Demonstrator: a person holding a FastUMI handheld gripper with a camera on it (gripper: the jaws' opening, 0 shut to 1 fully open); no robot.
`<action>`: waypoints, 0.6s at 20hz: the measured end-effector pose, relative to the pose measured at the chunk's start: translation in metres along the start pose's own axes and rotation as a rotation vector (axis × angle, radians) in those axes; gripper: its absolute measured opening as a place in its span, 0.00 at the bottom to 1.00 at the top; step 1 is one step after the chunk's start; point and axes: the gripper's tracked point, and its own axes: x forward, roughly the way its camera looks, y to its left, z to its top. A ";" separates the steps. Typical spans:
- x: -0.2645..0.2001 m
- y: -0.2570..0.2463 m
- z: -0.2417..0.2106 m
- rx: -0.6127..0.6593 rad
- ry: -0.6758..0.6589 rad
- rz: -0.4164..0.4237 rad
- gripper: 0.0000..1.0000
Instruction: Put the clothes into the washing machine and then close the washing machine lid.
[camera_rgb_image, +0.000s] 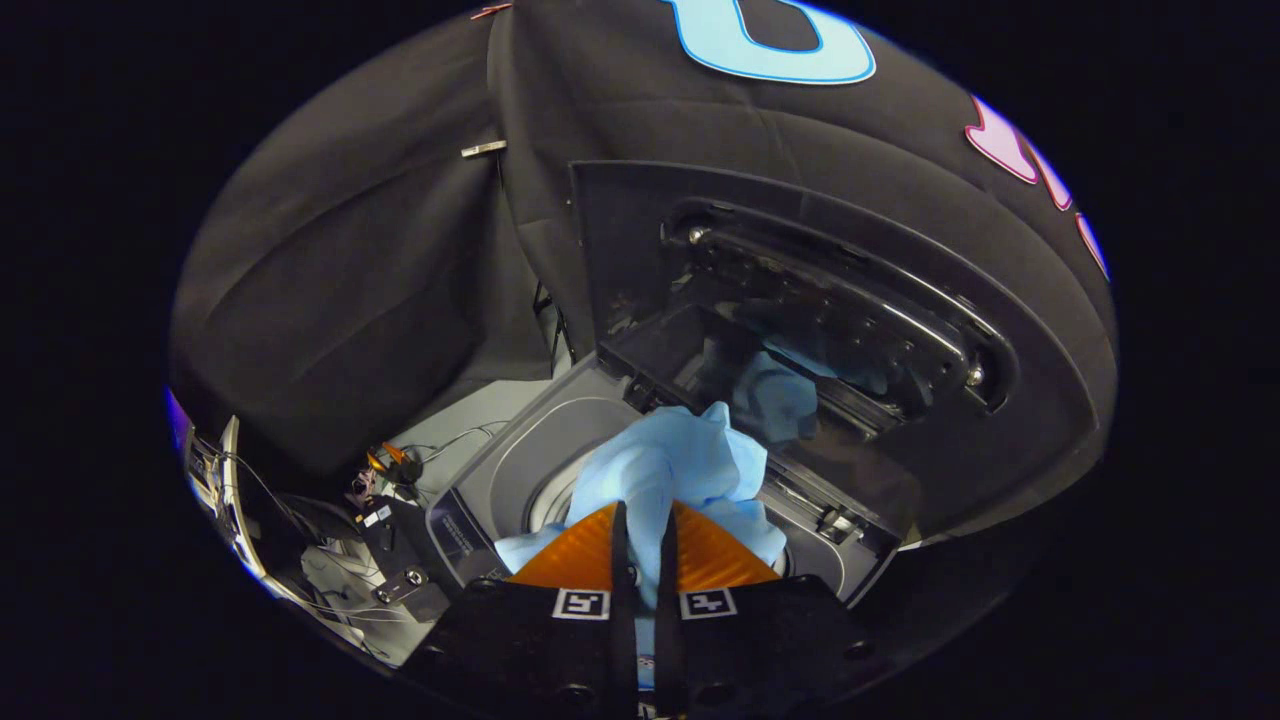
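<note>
Gripper view: my gripper (640, 535) has its two fingers nearly together, narrow gap, both pressing on a fold of the light blue cloth (672, 470) pinched between them. The cloth bunches up just ahead of my fingertips and drapes to both sides of them, hanging over the mouth of the washing machine (505, 470). The machine is a grey top-loader; its round tub opening sits right under the cloth, mostly covered by it. Control strip on the machine's near rim is just beside my fingers; can't read anything on it. The lid (800, 320) is open, standing up beyond the cloth, dark and glossy, and its glass shows a blue reflection of the cloth. Beside the machine, on the pale floor, a tangle of cables (400, 465) with some small orange parts, and a black bracket near the machine's front corner. Can't tell how much of the cloth is inside the tub.
</note>
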 end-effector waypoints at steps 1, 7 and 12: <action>-0.001 0.001 0.005 0.015 -0.013 0.013 0.17; -0.022 0.010 0.038 -0.009 -0.175 0.055 1.00; -0.039 0.012 0.066 -0.010 -0.285 0.065 1.00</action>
